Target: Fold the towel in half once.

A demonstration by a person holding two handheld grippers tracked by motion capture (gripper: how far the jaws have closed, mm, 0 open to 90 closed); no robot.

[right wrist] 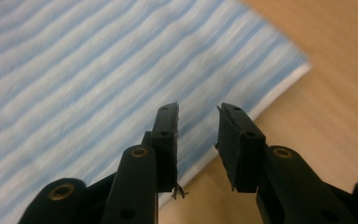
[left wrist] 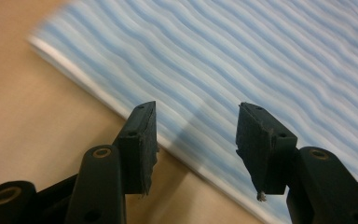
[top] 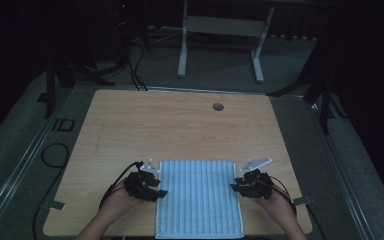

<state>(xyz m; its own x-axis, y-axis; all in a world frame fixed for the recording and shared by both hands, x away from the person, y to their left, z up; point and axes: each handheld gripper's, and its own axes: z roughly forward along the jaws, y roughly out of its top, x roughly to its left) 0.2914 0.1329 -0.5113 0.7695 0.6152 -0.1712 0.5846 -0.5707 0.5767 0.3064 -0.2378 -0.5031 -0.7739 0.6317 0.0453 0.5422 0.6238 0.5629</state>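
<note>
High view: a blue-striped towel (top: 200, 197) lies flat on the worktop (top: 180, 125), near the person's edge and about midway across, with its near end reaching that edge. It looks like a neat rectangle with a thick white rim, so I judge it already folded at least once, though the layers cannot be counted from here.

Left of the towel, the left tongs (top: 159, 189) sit just beside its left edge, about halfway along its length. In the left gripper view the jaws stand apart with nothing between them, hovering over the towel's (left wrist: 242, 70) white rim where it meets bare wood; the pads press on nothing.

Right of the towel, the right tongs (top: 236, 186) mirror that place at the right edge. In the right gripper view the jaws stand apart by a narrower gap, again empty, above the towel's (right wrist: 74, 74) edge and close to one of its corners.

As a judgement: the cloth is laid out and squared, both tongs are free of it, and no fold is under way. Whatever remains, a further fold or moving it away, first needs a fresh grip on the edges.
</note>
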